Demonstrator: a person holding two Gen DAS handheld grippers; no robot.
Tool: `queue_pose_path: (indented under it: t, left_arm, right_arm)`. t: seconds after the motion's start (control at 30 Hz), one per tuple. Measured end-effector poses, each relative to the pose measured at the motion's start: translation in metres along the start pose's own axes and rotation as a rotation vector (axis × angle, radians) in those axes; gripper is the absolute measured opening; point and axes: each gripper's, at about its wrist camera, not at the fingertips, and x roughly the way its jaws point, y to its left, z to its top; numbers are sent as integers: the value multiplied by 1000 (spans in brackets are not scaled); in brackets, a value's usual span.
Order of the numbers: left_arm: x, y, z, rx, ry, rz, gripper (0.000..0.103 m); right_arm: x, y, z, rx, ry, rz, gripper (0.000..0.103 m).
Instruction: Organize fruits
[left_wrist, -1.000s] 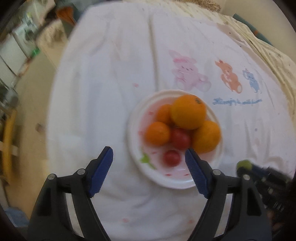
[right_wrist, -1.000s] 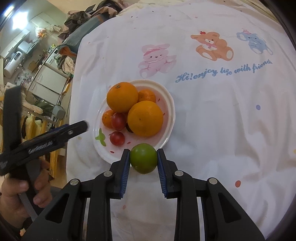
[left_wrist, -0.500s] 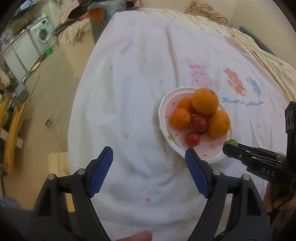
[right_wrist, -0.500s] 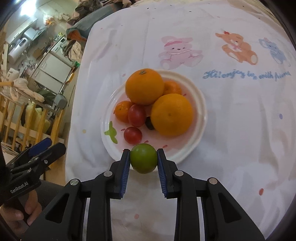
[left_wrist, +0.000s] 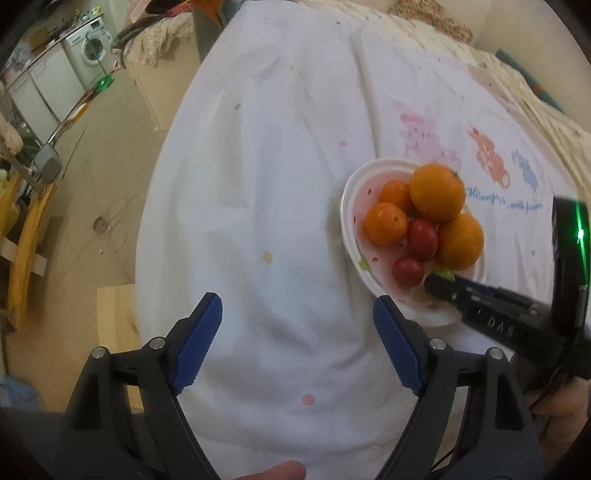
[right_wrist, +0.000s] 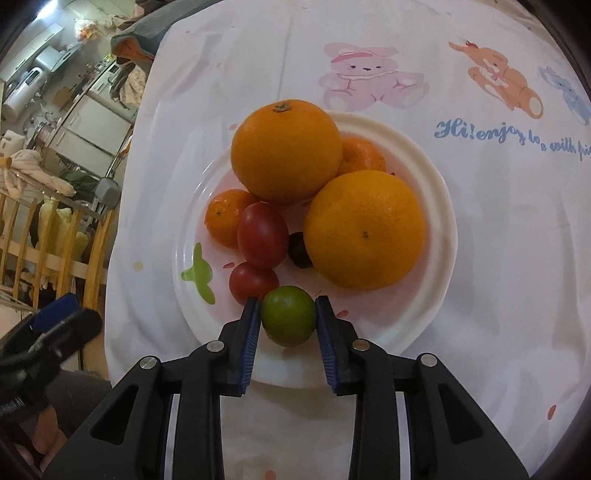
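Observation:
A white plate (right_wrist: 436, 206) on the tablecloth holds two large oranges (right_wrist: 286, 151), two small mandarins (right_wrist: 221, 218), two red tomatoes (right_wrist: 262, 234) and a small dark fruit (right_wrist: 299, 249). My right gripper (right_wrist: 287, 299) hovers over the plate's near rim with a green lime (right_wrist: 288, 317) between its blue pads. The pads still touch the lime while the jaws are opening. In the left wrist view the plate (left_wrist: 347, 206) lies to the right. My left gripper (left_wrist: 295, 299) is above bare cloth left of it, its jaws opening with nothing between them.
The white cloth (right_wrist: 498, 258) carries cartoon animals and blue lettering beyond the plate. The table's left edge (left_wrist: 147, 229) drops to a tan floor with a yellow wooden rail (left_wrist: 26, 229) and a washing machine (left_wrist: 88, 48). A hand (left_wrist: 561, 413) holds the right gripper.
The right gripper has carried the lime forward and down over the plate's near rim. The left gripper has drawn away to the left of the plate, and its jaws stand slightly wider.

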Motion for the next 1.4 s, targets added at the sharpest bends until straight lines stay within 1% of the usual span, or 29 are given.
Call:
queue_pose_path:
  t: [0.13,0.2,0.23,0.27,0.37,0.4,0.43,0.47,0.53,0.63,0.7,0.77,0.83,0.87,0.9,0.93,0.97,1.03,1.1,1.2,1.33,1.4]
  left_arm:
    - [3,-1,-2,0,17,-14,82]
    - [3,-1,-1,3,17,-14,82]
    - [3,-1,-1,5,17,-15,82]
    - [2,0,-1,4,16,-15,82]
    - [0,4,-3,-10,19,-30,82]
    - [-1,4,-3,-11,18,-34,82]
    - [-3,4,-4,-4,15,-39,82]
    - [-6,3,-5,3,8,-40,82]
    - [-15,2,-8,14,-21,-51,82]
    - [-29,3,-13,26,-63,-66,84]
    - [-40,4,-20,31,-97,-72,91]
    - [-48,4,-26,41,-118,-80,91]
    - [-57,4,-33,55,-144,-87,92]
    - [-62,4,-35,57,-159,-85,94]
    - [-68,5,-39,57,-186,-82,100]
    - [-72,6,-42,56,-202,-81,102]
    - [-77,7,-45,52,-217,-83,103]
    - [-85,7,-51,49,-247,-87,103]
    - [-91,4,-57,67,-277,-76,103]
    - [-97,-1,-66,88,-323,-58,103]
    - [-100,-3,-72,82,-365,-50,103]
    - [-99,-3,-70,79,-373,-51,103]
  right_arm:
    - [1,1,-1,-17,0,-12,34]
    - [-1,2,-1,-19,-2,-16,45]
    - [-4,2,-2,-15,-8,-13,58]
    - [-8,2,-3,-15,-18,-6,66]
    - [-26,5,-7,-31,-56,-12,72]
    - [-36,5,-10,-28,-83,-11,73]
    - [-46,5,-14,-25,-112,-10,77]
    - [-57,6,-17,-24,-144,-11,86]
    - [-79,11,-23,-33,-199,-10,92]
    - [-104,19,-37,-52,-258,-28,92]
    - [-114,19,-46,-52,-279,-50,93]
    - [-124,19,-57,-62,-311,-76,97]
    - [-131,18,-66,-69,-324,-93,99]
    - [-134,17,-69,-68,-329,-99,99]
    - [-137,16,-73,-60,-337,-104,99]
    - [-141,15,-77,-48,-350,-104,100]
    - [-143,14,-81,-38,-360,-108,103]
    - [-148,14,-89,-26,-384,-125,103]
    - [-150,15,-97,-26,-401,-135,103]
    - [-153,18,-107,-19,-431,-128,103]
    - [-157,24,-114,-34,-474,-154,103]
    - [-158,28,-113,-50,-491,-165,103]
